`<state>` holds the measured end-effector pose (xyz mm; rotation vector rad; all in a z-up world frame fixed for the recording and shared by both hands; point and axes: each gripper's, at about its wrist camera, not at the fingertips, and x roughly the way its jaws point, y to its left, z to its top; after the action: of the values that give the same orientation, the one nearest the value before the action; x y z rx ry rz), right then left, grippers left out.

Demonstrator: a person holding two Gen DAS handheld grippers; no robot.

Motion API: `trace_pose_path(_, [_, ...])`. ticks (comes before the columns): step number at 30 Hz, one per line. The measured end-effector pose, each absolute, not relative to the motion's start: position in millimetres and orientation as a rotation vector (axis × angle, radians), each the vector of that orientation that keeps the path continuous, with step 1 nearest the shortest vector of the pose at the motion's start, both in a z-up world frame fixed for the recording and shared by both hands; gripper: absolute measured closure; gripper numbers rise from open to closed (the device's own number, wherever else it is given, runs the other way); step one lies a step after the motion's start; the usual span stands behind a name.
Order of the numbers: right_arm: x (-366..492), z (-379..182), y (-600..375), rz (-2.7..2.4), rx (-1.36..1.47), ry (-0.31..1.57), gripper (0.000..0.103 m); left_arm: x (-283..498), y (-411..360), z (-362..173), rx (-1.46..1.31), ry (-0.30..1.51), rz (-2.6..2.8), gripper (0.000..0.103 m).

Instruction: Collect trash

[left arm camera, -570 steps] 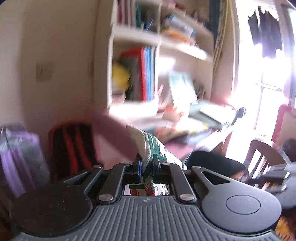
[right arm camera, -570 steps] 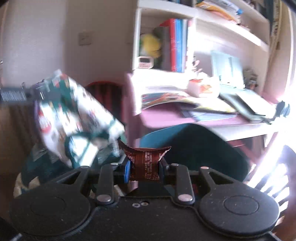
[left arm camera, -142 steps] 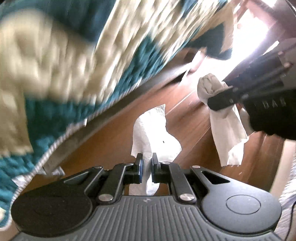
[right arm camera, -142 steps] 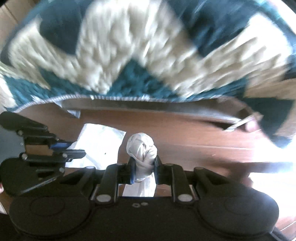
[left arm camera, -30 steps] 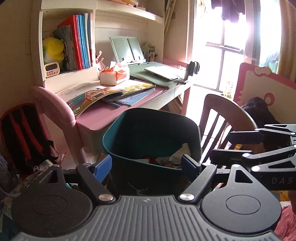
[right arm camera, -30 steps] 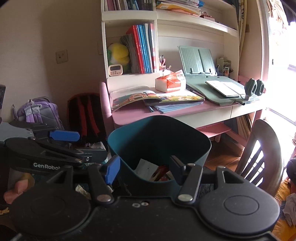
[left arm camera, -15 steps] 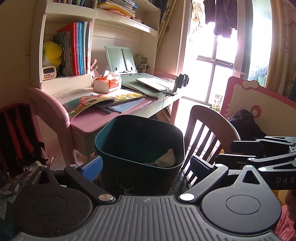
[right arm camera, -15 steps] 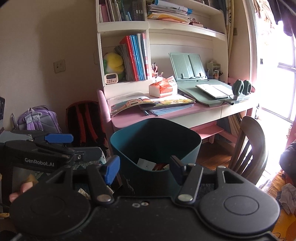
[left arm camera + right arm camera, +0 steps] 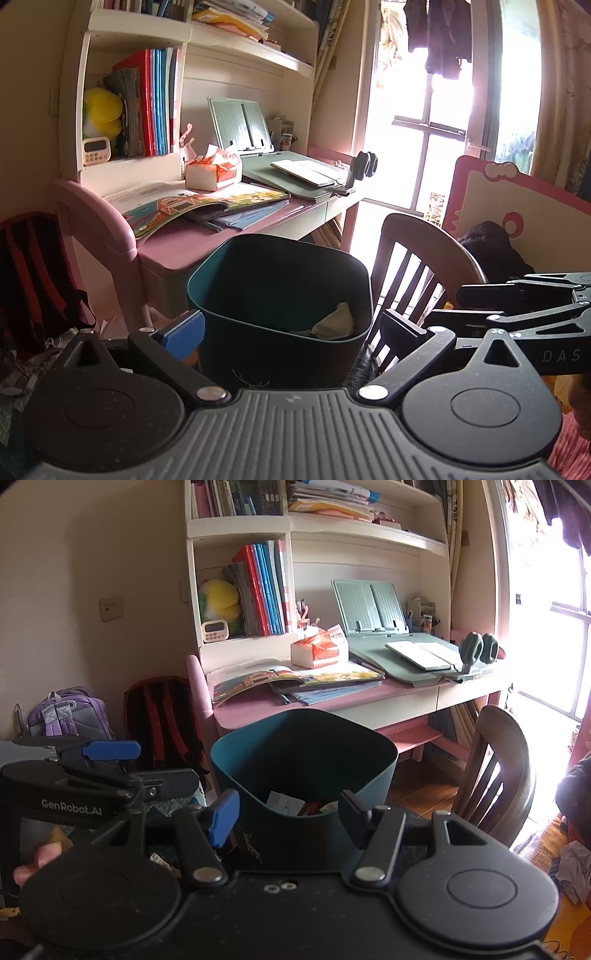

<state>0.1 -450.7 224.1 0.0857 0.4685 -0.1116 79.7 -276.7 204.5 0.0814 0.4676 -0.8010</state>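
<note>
A teal trash bin (image 9: 280, 273) stands on the floor in front of the pink desk, just beyond both grippers. A crumpled white tissue (image 9: 334, 321) lies inside it at the right. The right wrist view shows the bin (image 9: 306, 746) with a white paper scrap (image 9: 284, 802) and a red wrapper (image 9: 314, 806) in it. My left gripper (image 9: 291, 328) is wide open with nothing between its fingers. My right gripper (image 9: 288, 816) is also open and holds nothing. Each gripper shows side-on in the other's view, the right gripper (image 9: 443, 305) to the right and the left gripper (image 9: 166, 762) to the left.
A pink desk (image 9: 258, 709) with books and a tissue box (image 9: 319, 648) stands behind the bin. A wooden chair (image 9: 417, 258) is to its right, a red-black backpack (image 9: 162, 716) and a purple one (image 9: 66, 712) to its left. Crumpled cloth (image 9: 572, 867) lies far right.
The left jaws have spread wider. Both views have drawn back a little from the bin, which now looks smaller and lower. Earlier each gripper held a white tissue; now both hold nothing.
</note>
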Motion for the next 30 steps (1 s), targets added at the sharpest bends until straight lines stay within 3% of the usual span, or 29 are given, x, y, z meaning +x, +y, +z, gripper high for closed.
trace_pose_path(30, [-3.5,223.3,-458.2,-0.165,0.124,0.487,0.044,80.7,-285.5,212.1,0.096,0.476,-0.823,0.001])
